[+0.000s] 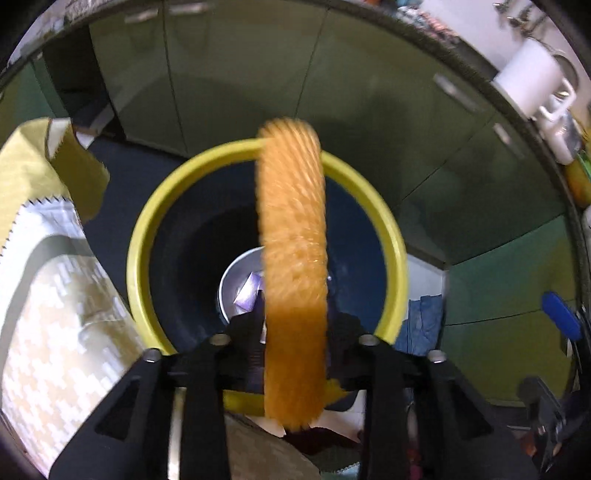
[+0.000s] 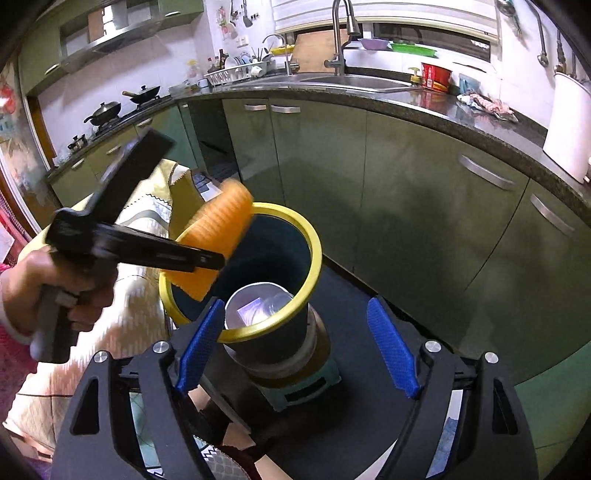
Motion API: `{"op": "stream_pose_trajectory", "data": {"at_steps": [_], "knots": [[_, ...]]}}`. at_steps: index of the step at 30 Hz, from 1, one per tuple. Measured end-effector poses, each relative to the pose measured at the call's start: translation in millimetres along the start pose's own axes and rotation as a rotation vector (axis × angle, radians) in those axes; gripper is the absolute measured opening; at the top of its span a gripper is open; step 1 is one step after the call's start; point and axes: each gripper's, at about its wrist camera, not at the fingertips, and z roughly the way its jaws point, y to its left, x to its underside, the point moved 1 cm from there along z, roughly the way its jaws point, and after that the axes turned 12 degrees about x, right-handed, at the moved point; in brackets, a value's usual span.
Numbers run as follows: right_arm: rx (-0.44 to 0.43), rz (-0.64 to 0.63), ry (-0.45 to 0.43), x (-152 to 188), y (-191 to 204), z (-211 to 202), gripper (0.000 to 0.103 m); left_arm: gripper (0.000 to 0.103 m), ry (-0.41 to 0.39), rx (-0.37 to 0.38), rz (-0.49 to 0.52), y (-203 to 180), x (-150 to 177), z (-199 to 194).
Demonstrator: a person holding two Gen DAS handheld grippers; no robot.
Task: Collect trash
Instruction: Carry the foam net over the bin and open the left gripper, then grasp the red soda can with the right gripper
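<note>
While my left gripper (image 1: 295, 332) is clamped on the orange ridged wrapper (image 1: 293, 258), the black fingers (image 1: 247, 332) press its lower part from both sides, and the long piece stands up between them, blurred, reaching across my view of the bin mouth. From the right wrist view the same left gripper (image 2: 218, 260) comes in from the left with my left hand (image 2: 55, 291) around its handle, and the orange wrapper (image 2: 218, 236) hangs over the near-left edge of the yellow rim (image 2: 314, 236), partly above the opening. My right gripper (image 2: 295, 350) holds nothing: its blue pads (image 2: 391, 350) stand wide apart, one on each side of the bin's lower body, touching none of it as far as I can tell. Below them sits the dark blue trash bin (image 1: 354, 229), round, with its yellow rim (image 1: 147, 221) running all the way around. Inside it, near the bottom, lies a silvery round container (image 2: 255, 306) with a small purple scrap (image 1: 249, 291) in it. The bin stands on a teal stool (image 2: 310, 384) on the dark floor. Just to the left is a table under a yellow-and-white patterned cloth (image 1: 55, 295). Behind the bin run green cabinet doors (image 2: 424, 203) under a dark countertop (image 2: 480, 122), with a steel sink and tall faucet (image 2: 341, 33), a red bowl (image 2: 436, 75), and woks on the stove (image 2: 107, 110) farther left.
</note>
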Motion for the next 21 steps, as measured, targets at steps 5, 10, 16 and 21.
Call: {"op": "stream_pose_trajectory", "data": {"at_steps": [5, 10, 16, 21], "knots": [[-0.005, 0.005, -0.005, 2, 2, -2, 0.079, 0.048, 0.002, -0.004, -0.04, 5, 4, -2], [-0.004, 0.008, -0.015, 1, 5, -8, 0.08, 0.048, -0.094, 0.05, -0.003, -7, 31, -60], [0.002, -0.012, -0.007, 2, 13, -9, 0.08, 0.061, -0.264, 0.138, 0.035, -19, 89, -162], [-0.02, -0.052, -0.006, 3, 32, -13, 0.08, 0.087, -0.404, 0.114, 0.059, -15, 149, -237]]}}
